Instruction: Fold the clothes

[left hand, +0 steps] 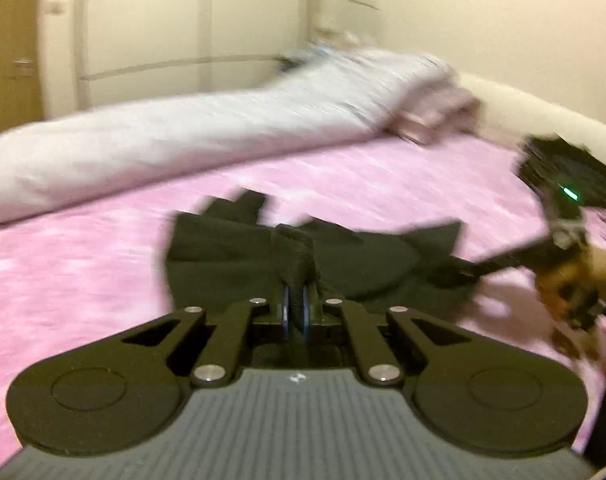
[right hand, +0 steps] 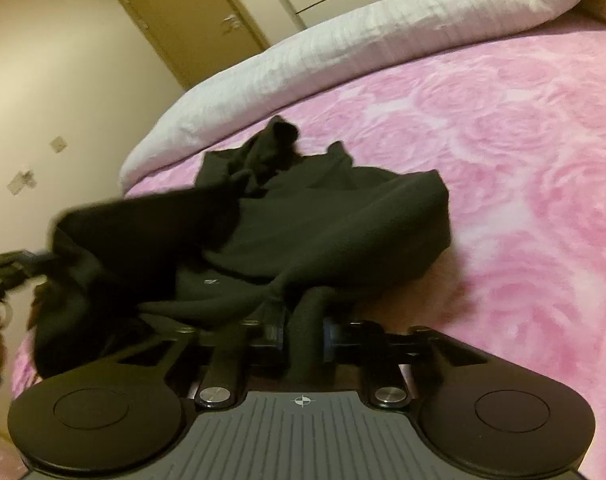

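Bedroom scene: a bed covered by a pink rose-patterned blanket, with a rolled white duvet along its far edge, pale wardrobe doors behind it and a wooden door in the wall to one side. A black garment lies crumpled on the blanket near the front edge of the bed, between the two tools; its kind (top or trousers) cannot be told from these views.

Left gripper: jaws pressed narrow together on a pinch of the black fabric, which stands up in a small ridge between the fingertips. The left wrist view is motion-blurred. Right gripper: jaws drawn close on a rolled fold of the same garment at its near hem. In the left wrist view the right gripper appears at the right border with the person's hand on it; in the right wrist view the left tool shows dimly at the left border, where a band of cloth runs out toward it.

Governing relation: the garment extends forward from both tools, and the stretch of cloth between the two pinches runs left to right across the bed, so its long axis lies crosswise to both pointing directions. Both hands are at the near edge, neither clearly nearer. Judged step: two corners secured, spreading or lifting the cloth taut before a fold; folding itself appears not yet begun.
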Available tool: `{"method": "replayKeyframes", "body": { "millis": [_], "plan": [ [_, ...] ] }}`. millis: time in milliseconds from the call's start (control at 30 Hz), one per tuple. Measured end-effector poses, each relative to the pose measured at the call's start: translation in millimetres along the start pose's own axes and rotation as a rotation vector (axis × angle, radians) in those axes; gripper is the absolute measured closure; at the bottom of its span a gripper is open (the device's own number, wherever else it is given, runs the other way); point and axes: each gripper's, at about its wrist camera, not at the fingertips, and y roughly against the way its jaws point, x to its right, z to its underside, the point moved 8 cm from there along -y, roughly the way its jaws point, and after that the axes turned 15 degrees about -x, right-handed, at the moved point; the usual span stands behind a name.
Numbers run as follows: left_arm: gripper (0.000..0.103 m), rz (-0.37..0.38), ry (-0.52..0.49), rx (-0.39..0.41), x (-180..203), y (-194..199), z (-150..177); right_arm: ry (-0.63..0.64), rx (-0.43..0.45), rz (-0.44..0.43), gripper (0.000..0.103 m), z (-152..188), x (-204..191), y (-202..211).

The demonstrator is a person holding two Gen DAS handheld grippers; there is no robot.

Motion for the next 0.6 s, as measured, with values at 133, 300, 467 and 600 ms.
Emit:
{"method": "replayKeyframes", "body": {
  "millis": [133,300,467,600],
  "plan": [
    [0.100,-0.105,0.116,0.056,-50,50,16,0.000,0.070,0.104,0.094,0,-5,33],
    [0.100,-0.162,0.269,0.042,-99,89,49,-0.007,0.151,0.295,0.094,-17,-2,93],
    [0.101,-0.171,0.334,-0.018,-111,93,90,-0.116,0.119,0.385,0.091,-12,23,118],
    [0.101,-0.167,0.369,-0.079,-116,80,121,-0.074,0.060,0.418,0.060,34,6,113]
  ]
}}
